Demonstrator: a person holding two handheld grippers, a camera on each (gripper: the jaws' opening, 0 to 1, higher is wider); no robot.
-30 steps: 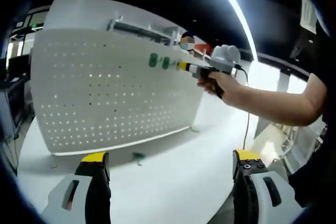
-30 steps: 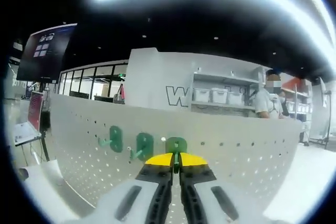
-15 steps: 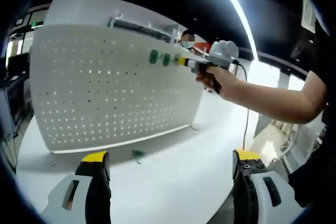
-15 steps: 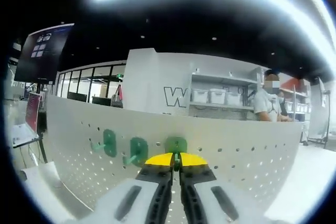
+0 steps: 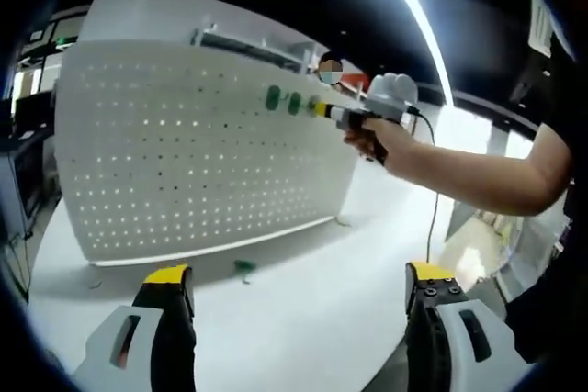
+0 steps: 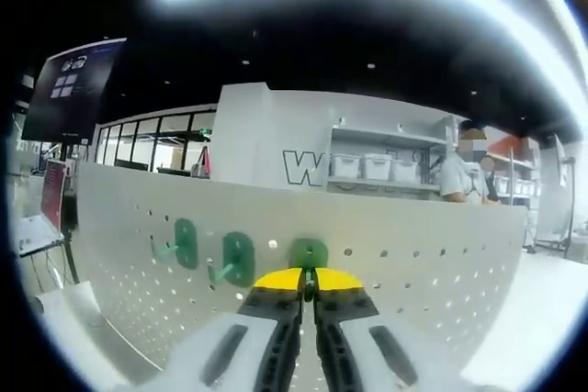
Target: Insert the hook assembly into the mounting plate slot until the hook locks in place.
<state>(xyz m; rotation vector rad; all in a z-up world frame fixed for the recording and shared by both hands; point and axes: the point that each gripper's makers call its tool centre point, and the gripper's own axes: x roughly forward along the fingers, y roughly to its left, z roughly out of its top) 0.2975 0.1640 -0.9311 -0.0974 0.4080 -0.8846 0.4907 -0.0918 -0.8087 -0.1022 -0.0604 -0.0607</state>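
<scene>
Right gripper [image 6: 308, 274] is clamping a green hook [image 6: 309, 252] flat against the white pegboard [image 6: 413, 273], beside two more hooks [image 6: 234, 258]; left gripper [image 5: 299, 286] jaws are sitting wide apart.

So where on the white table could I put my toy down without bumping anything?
The widest bare patch of the table lies between the pegboard and the left claw, right of the small green piece. Up on the board it is crowded: three green hooks in a row, with the right claw shut on the third hook.
</scene>
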